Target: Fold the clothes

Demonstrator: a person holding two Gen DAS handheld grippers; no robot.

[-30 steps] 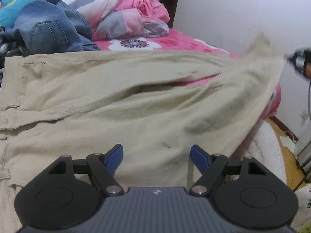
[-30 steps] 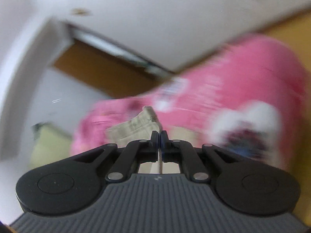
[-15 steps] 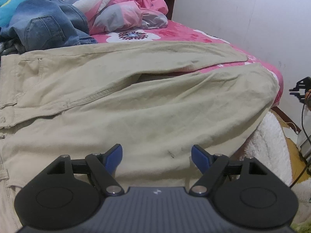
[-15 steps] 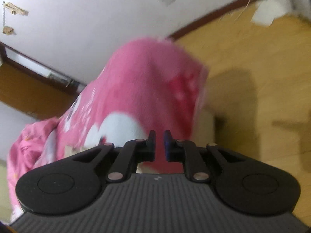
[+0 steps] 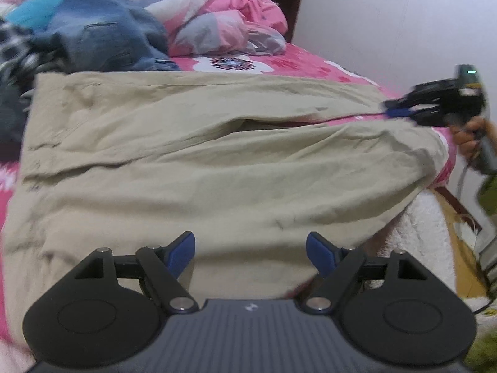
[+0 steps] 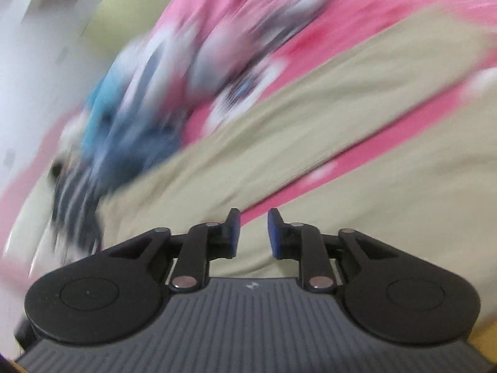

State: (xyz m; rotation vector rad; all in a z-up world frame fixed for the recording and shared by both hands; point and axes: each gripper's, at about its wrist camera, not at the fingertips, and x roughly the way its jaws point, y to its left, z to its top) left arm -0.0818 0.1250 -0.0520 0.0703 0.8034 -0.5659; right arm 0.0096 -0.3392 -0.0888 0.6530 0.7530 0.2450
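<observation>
Lying flat: beige trousers (image 5: 217,155) were spread across the middle of the left wrist frame on the pink bed (image 5: 310,62), both legs running toward the right edge with a strip of pink showing between them.
Left hand-held gripper (image 5: 250,253): low centre of its frame, fingers spread wide, holding nothing, hovering above the nearer trouser leg.
Right hand-held gripper (image 6: 254,231): fingers parted by a small gap, nothing between them; seen at the right edge of the left wrist frame near the leg ends, gripped by a hand (image 5: 469,138).
Other clothes: denim jeans (image 5: 102,40) and a pink quilt (image 5: 230,15) heaped at upper left, unfolded.
Progress: trousers lay unfolded and full-length; leg-on-leg and lengthwise folds remained, as did the heap.
Right wrist view: heavily blurred.
</observation>
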